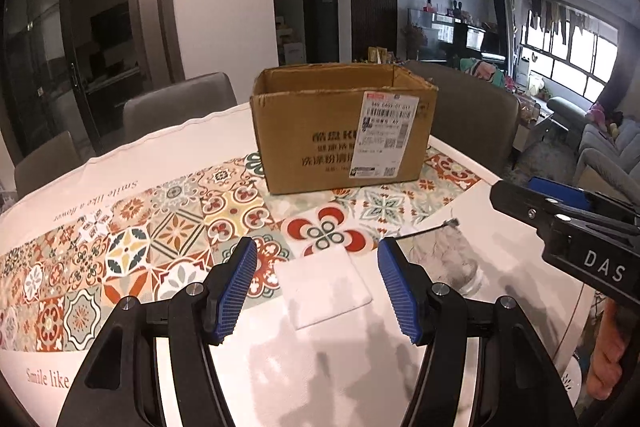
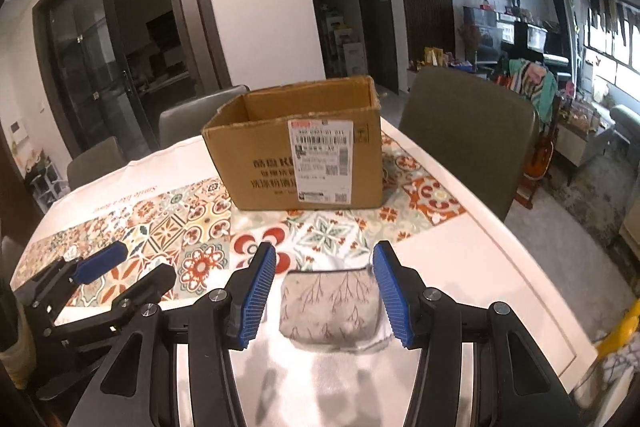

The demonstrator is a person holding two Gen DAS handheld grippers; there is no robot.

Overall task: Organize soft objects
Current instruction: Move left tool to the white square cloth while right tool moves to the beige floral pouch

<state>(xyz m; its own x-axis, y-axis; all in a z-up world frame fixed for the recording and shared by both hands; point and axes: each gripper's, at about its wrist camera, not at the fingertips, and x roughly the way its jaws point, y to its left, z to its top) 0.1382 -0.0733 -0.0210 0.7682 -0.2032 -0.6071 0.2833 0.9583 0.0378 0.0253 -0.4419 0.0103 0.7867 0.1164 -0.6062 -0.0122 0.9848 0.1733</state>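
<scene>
Dining table (image 1: pixel 500 267) with a tiled-pattern runner (image 1: pixel 160 227), chairs behind. At the far centre stands an open cardboard box (image 1: pixel 344 131), label facing me. My left gripper (image 1: pixel 316 287) is spread wide, its 2 blue pads (image 1: pixel 236 291) holding nothing; a white folded cloth (image 1: pixel 324 287) lies flat on the table between them. My right gripper (image 2: pixel 324 291) is likewise wide open and holds nothing, with a grey zip pouch (image 2: pixel 330 303) printed with branches lying between its pads (image 2: pixel 394 299).

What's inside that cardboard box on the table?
The cardboard box is open on top, and only bare inner walls show. Its front wall hides the bottom, so any contents are unseen.
</scene>
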